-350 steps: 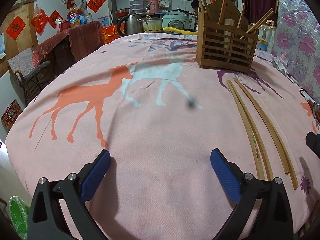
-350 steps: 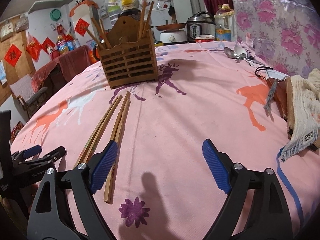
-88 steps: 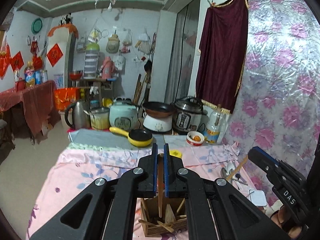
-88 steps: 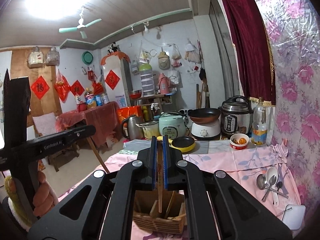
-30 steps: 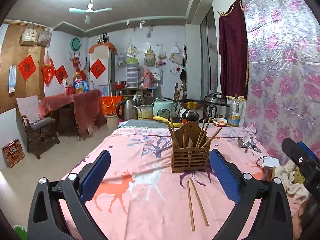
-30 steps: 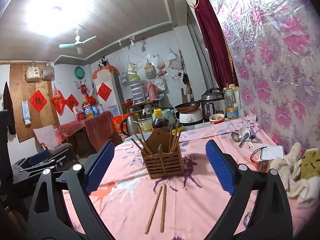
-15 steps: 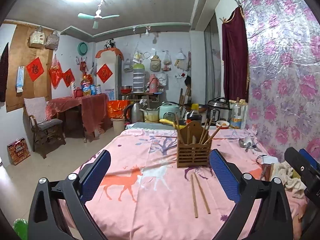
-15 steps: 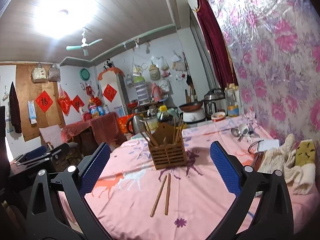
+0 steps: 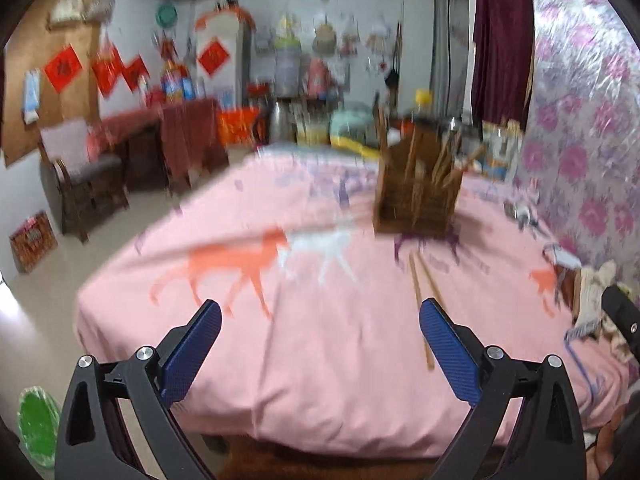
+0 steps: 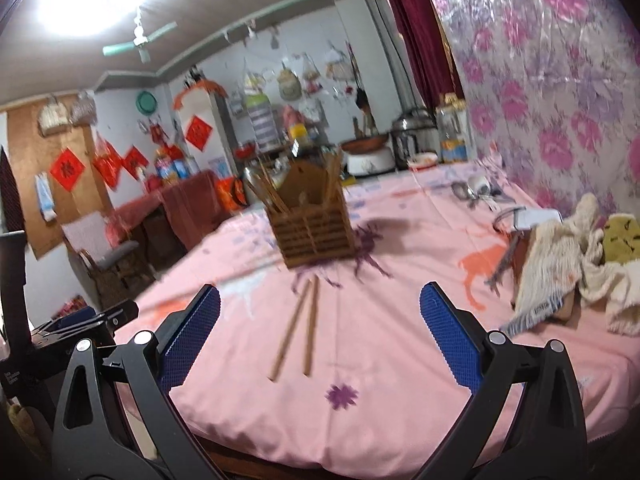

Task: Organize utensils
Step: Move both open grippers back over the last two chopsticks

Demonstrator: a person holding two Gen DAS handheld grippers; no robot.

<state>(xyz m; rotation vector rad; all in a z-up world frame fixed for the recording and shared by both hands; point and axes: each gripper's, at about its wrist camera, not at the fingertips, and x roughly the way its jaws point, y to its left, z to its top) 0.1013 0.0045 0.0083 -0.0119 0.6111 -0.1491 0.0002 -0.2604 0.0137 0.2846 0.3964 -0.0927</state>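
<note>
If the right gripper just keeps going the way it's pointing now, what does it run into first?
Probably the two loose chopsticks on the pink tablecloth: they lie between the open right gripper's fingers, ahead of the wooden utensil holder. Depth is hard to judge; it may meet cloth first.

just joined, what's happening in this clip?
A person is sorting chopsticks with a handheld gripper in each hand. Right now the left gripper and the right gripper are both open and empty, held above the near edge of the pink tablecloth. Two chopsticks lie loose on the cloth in front of the wooden utensil holder, which already has several sticks standing in it. Those two look like the next pickup. Spoons sit at the far right, untouched.
</note>
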